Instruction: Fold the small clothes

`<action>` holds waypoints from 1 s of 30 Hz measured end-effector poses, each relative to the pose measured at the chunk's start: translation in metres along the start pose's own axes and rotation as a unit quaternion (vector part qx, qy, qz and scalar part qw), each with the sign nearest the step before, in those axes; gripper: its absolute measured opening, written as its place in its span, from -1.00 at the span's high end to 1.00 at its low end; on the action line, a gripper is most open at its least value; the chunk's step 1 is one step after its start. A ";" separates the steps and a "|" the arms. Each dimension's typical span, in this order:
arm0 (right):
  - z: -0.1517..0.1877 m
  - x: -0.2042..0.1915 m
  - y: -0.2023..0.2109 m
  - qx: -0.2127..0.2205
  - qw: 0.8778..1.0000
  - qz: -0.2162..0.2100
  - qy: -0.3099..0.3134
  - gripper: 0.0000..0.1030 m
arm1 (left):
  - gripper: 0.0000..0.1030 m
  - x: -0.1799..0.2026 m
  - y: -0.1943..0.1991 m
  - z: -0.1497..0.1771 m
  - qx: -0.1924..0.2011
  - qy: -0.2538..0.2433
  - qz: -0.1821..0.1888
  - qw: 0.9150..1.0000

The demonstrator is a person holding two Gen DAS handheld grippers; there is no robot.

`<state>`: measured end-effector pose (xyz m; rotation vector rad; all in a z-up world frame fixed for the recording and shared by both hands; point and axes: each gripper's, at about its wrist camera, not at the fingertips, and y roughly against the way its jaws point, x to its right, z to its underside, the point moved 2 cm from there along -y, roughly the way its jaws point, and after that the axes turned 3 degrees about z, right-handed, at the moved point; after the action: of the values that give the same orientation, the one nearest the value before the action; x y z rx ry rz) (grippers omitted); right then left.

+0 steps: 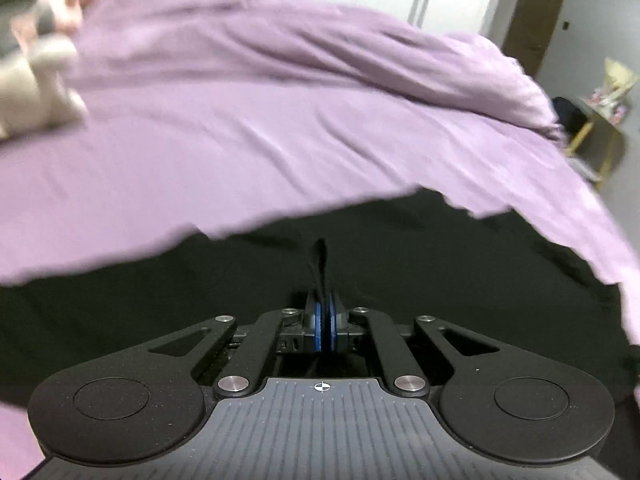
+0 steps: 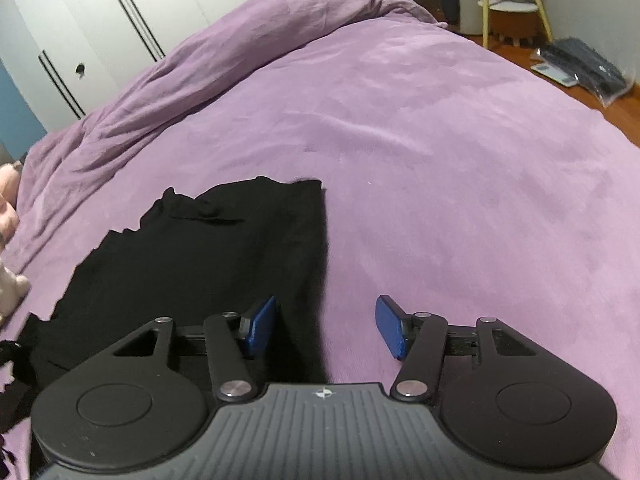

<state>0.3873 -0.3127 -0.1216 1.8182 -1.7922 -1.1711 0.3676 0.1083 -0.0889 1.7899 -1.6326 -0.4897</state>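
Observation:
A black garment [image 1: 360, 256] lies spread on the purple bedspread [image 1: 260, 140]. My left gripper [image 1: 325, 320] is shut on a pinched fold of the black garment, which sticks up between the blue pads. In the right wrist view the same garment [image 2: 208, 256] lies to the left, its straight right edge running down between the fingers. My right gripper [image 2: 326, 326] is open and empty, low over that edge, with one blue pad [image 2: 260, 324] over the cloth and the other over the bedspread [image 2: 460, 168].
A bunched purple duvet [image 2: 180, 76] lies along the far side of the bed. Plush toys [image 1: 36, 76] sit at the left. White wardrobe doors [image 2: 100, 20] stand behind. A stool and bags [image 2: 580, 68] stand on the floor at the right.

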 end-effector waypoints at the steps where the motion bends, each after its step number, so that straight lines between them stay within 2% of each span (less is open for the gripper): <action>1: -0.001 -0.004 -0.003 0.001 1.000 0.002 0.007 -0.05 | 0.89 -0.003 -0.001 -0.001 0.004 -0.017 -0.023 1.000; 2: -0.002 -0.008 -0.005 0.003 1.000 0.002 0.017 0.00 | 0.89 -0.006 -0.003 -0.001 0.000 -0.023 -0.037 0.999; 6: -0.004 -0.025 -0.013 0.000 0.999 -0.011 0.040 0.24 | 0.88 -0.014 -0.008 0.004 -0.019 -0.005 -0.018 1.000; 8: -0.004 -0.034 -0.020 -0.006 0.998 -0.007 0.060 0.49 | 0.88 -0.014 -0.009 0.005 -0.017 0.000 -0.012 1.000; 9: -0.003 -0.038 -0.023 -0.003 0.997 0.001 0.076 0.56 | 0.88 -0.015 -0.009 0.006 -0.019 0.006 -0.009 1.000; 11: -0.003 -0.045 -0.025 0.004 0.995 0.002 0.100 0.88 | 0.88 -0.020 -0.008 0.006 -0.022 0.024 0.001 0.999; 14: -0.004 -0.053 -0.015 0.038 0.989 0.030 0.140 0.91 | 0.88 -0.024 -0.003 0.005 -0.012 0.045 0.014 0.999; 16: -0.005 -0.051 -0.011 0.055 0.987 0.053 0.141 0.91 | 0.89 -0.024 -0.001 0.004 -0.002 0.057 0.046 0.997; 18: -0.005 -0.044 -0.015 0.053 0.987 0.074 0.133 0.94 | 0.89 -0.021 -0.003 0.003 0.002 0.057 0.060 0.997; 20: -0.003 -0.037 -0.022 0.051 0.985 0.095 0.132 0.94 | 0.89 -0.018 -0.009 0.003 -0.003 0.050 0.053 0.997; 24: -0.003 -0.035 -0.021 0.062 0.984 0.087 0.140 0.93 | 0.87 -0.023 -0.026 0.011 -0.040 0.058 0.030 0.997; 27: 0.000 -0.036 -0.008 0.082 0.982 0.084 0.149 0.92 | 0.82 -0.023 -0.024 0.015 -0.042 0.053 0.034 0.997; 30: 0.003 -0.041 0.013 0.108 0.981 0.073 0.143 0.82 | 0.81 -0.024 -0.020 0.015 -0.045 0.053 0.040 0.997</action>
<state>0.3819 -0.2749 -0.1010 1.8237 -1.8993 -0.6441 0.3683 0.1290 -0.1165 1.6494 -1.5781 -0.4168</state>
